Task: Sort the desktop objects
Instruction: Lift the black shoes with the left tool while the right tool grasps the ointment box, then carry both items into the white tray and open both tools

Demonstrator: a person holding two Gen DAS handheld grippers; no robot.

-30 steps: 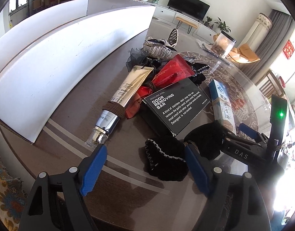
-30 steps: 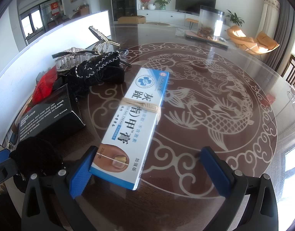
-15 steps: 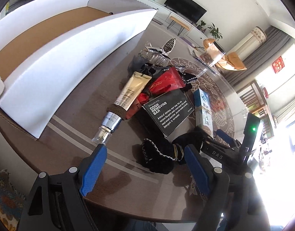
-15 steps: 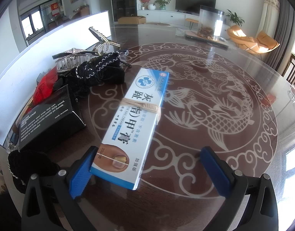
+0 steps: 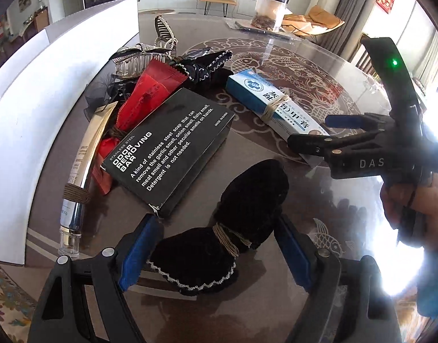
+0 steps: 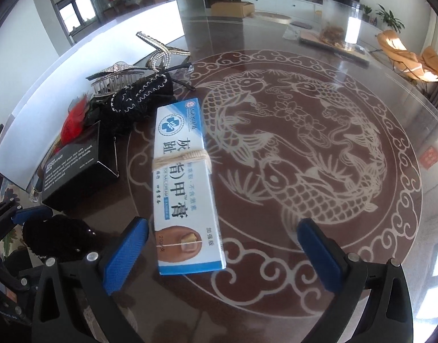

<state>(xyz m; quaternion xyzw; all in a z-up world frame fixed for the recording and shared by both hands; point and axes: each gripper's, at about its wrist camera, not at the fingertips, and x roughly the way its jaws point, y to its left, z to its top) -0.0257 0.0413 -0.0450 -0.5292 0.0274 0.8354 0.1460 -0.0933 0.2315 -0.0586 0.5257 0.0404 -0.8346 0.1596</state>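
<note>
The step in hand is the pickup. The left gripper (image 5: 216,253) is released, its jaws straddling the black pouch (image 5: 227,225) on the counter (image 5: 333,208). The right gripper (image 6: 224,254) is also released, with the cream box (image 6: 184,183) lying between its jaws. Next, each probably needs to clench, lift, and carry to the white box (image 5: 33,100).

black pouch (image 5: 241,228), red packet (image 5: 150,91)
</note>
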